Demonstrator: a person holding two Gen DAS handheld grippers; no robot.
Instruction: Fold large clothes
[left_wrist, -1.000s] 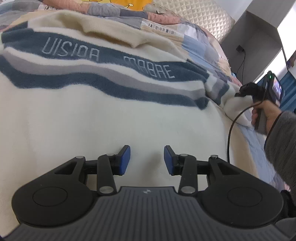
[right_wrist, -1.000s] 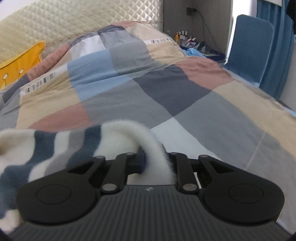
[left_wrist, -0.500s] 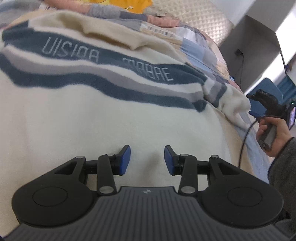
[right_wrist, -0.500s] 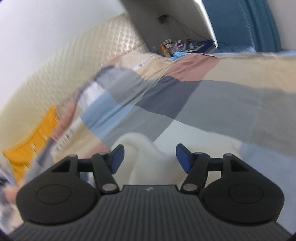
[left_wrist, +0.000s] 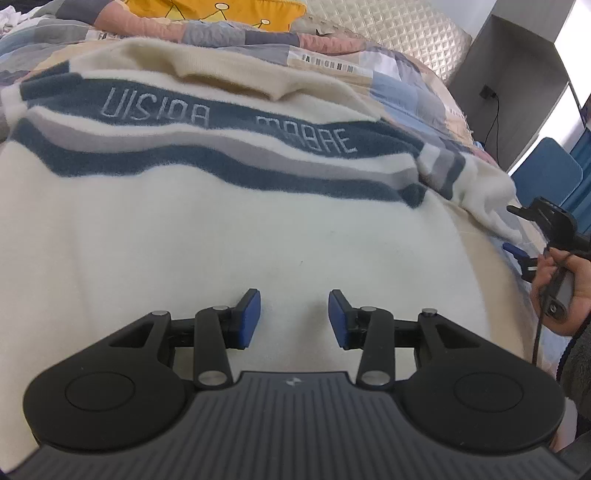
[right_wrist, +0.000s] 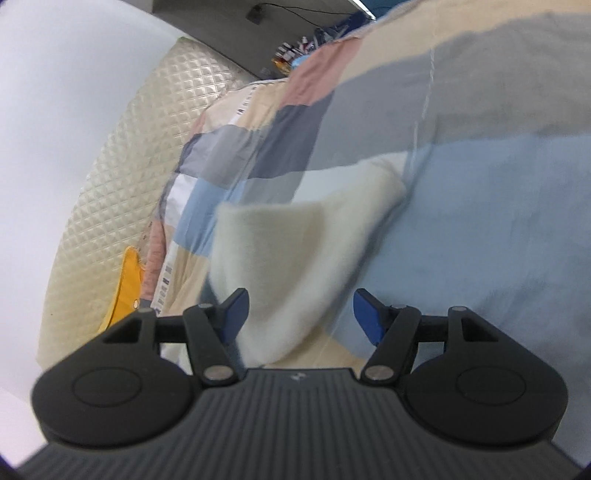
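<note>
A cream sweater (left_wrist: 184, 236) with navy and grey stripes and pale lettering lies spread flat on the bed. My left gripper (left_wrist: 294, 317) hovers just above its plain lower body, open, with nothing pinched. The sweater's right sleeve (left_wrist: 480, 192) trails off toward the bed's right side. In the left wrist view my right gripper (left_wrist: 515, 229) sits just past that sleeve's end, held by a hand (left_wrist: 569, 295). In the right wrist view the right gripper (right_wrist: 301, 314) is open and rolled sideways. The cream sleeve end (right_wrist: 295, 258) lies loose between and beyond its blue pads (right_wrist: 236, 310), which do not press on it.
A patchwork bedcover (right_wrist: 498, 184) of blue, grey, pink and beige squares lies under the sweater. A yellow pillow (left_wrist: 207, 11) and a quilted headboard (left_wrist: 388, 29) stand at the far end. A blue chair (left_wrist: 546, 166) and a grey cabinet (left_wrist: 517, 55) stand beside the bed's right side.
My right gripper opened and let go of the sleeve end, then rolled sideways and drew back and down. The sleeve now rests on the bedcover. The left gripper stayed almost still.
</note>
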